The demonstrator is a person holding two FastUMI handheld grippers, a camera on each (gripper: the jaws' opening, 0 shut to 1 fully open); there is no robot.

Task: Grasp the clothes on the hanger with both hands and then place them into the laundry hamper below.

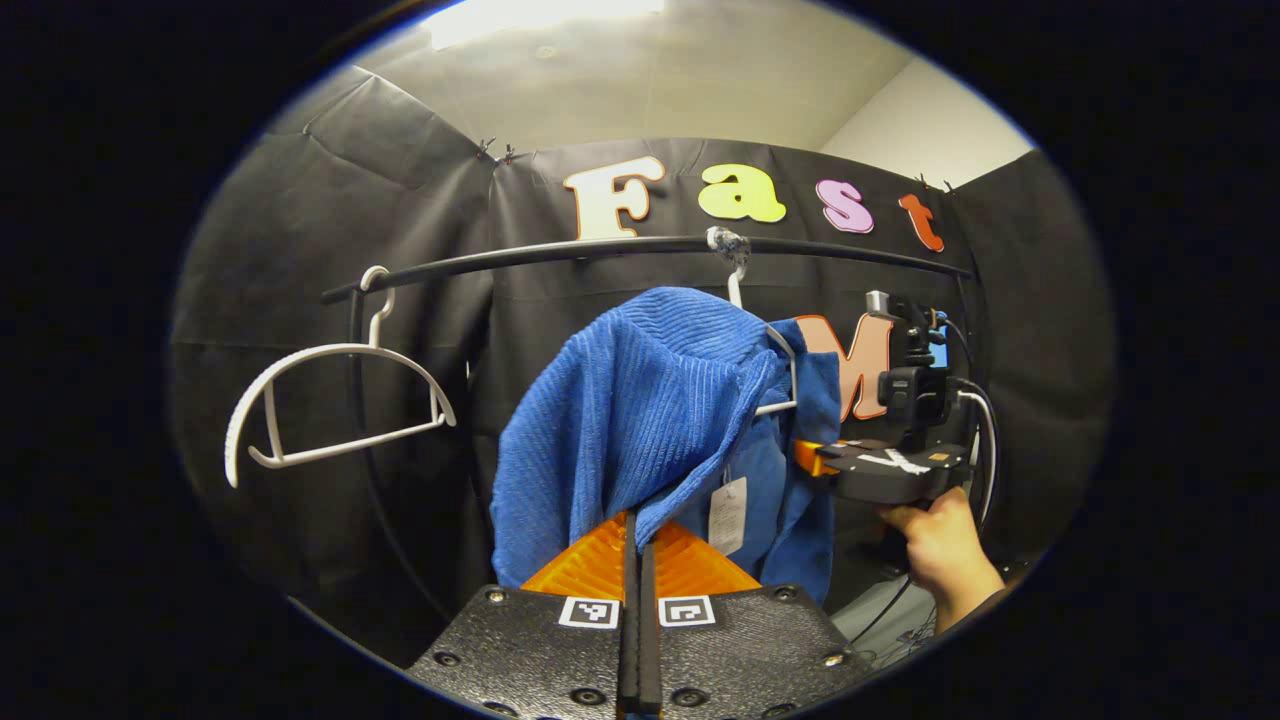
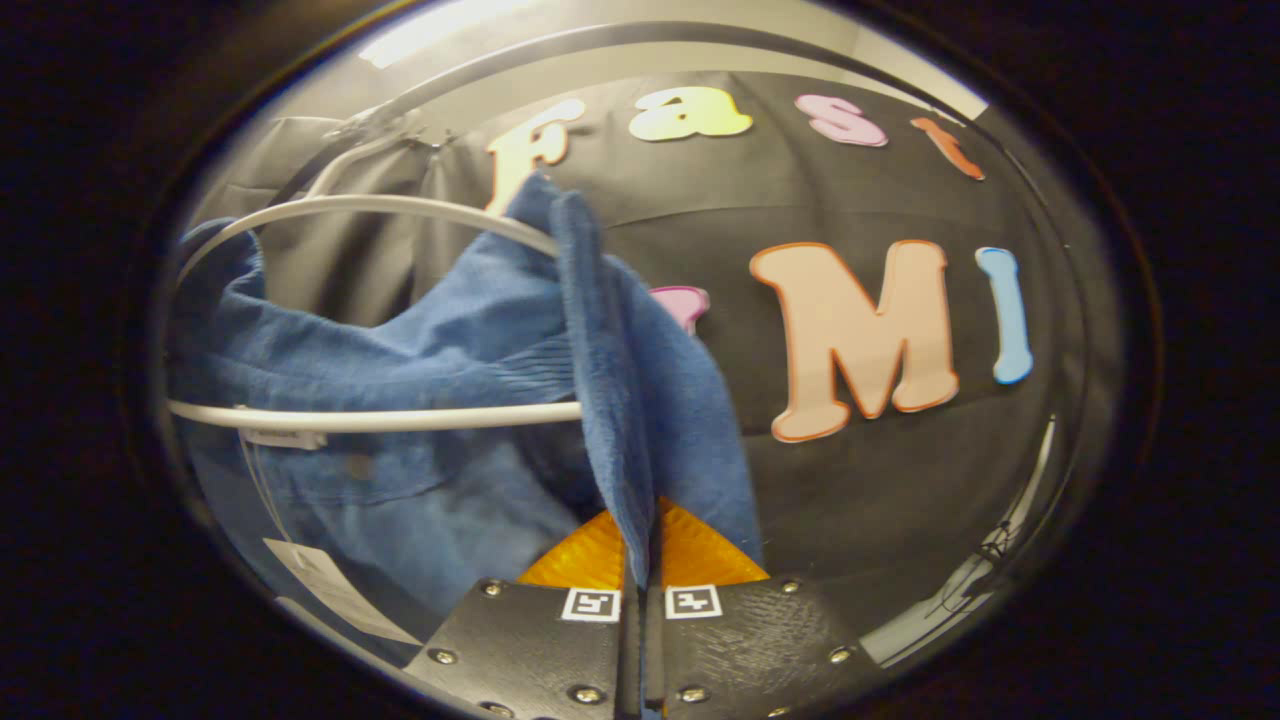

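Blue garment hangs on white hanger below rail. Left gripper and right gripper: jaws clamped on fabric. Operator should lift both edges clear of hanger arms evenly before lowering; avoid snagging tag.

A black rail curves across the booth in front of the black cloth wall. A second, bare white hanger hooks over the rail near its left end, beside the rail's upright post. Clips pinch the cloth at its top edge. Above the cloth, a pale ceiling carries a bright light.
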